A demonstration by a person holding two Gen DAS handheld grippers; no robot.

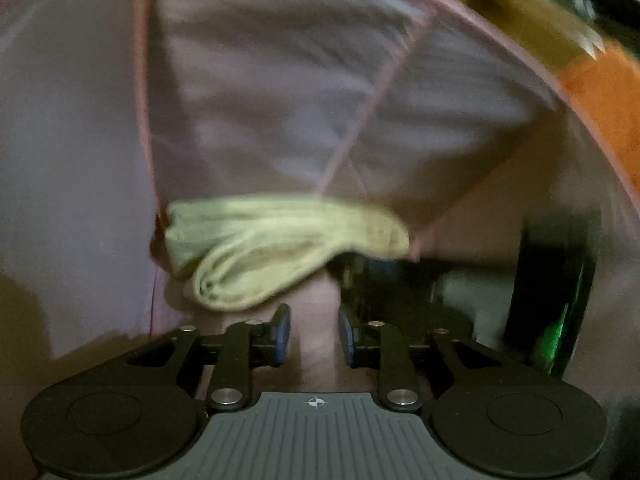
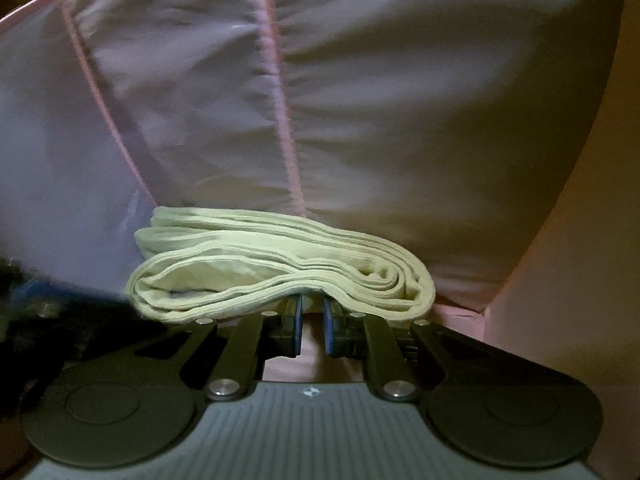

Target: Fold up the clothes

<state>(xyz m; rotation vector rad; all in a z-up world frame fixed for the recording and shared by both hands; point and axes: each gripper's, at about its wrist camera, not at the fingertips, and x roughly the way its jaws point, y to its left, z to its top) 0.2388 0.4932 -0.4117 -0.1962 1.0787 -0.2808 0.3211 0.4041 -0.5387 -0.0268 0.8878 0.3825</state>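
Note:
A folded pale yellow-green garment point(image 1: 280, 240) point(image 2: 260, 256) lies low inside a mauve fabric basket point(image 1: 260, 80) point(image 2: 400, 120) with pink seams. My right gripper point(image 2: 312, 304) has its blue pads close together, pinching the garment's thick near edge. That edge arches over the fingertips and hides them. My left gripper point(image 1: 314, 320) is open, with only the basket's pinkish cloth showing between its pads. The garment's rolled end sits just beyond its left fingertip point(image 1: 282, 320) and is apart from it. The left wrist view is blurred.
Beyond the basket rim at upper right are an orange cloth point(image 1: 600, 100) and a yellow-brown surface point(image 1: 520, 12). A dark object with a green glint point(image 1: 556, 300) stands at right. Dark and blue things point(image 2: 36, 300) lie outside the basket at the left.

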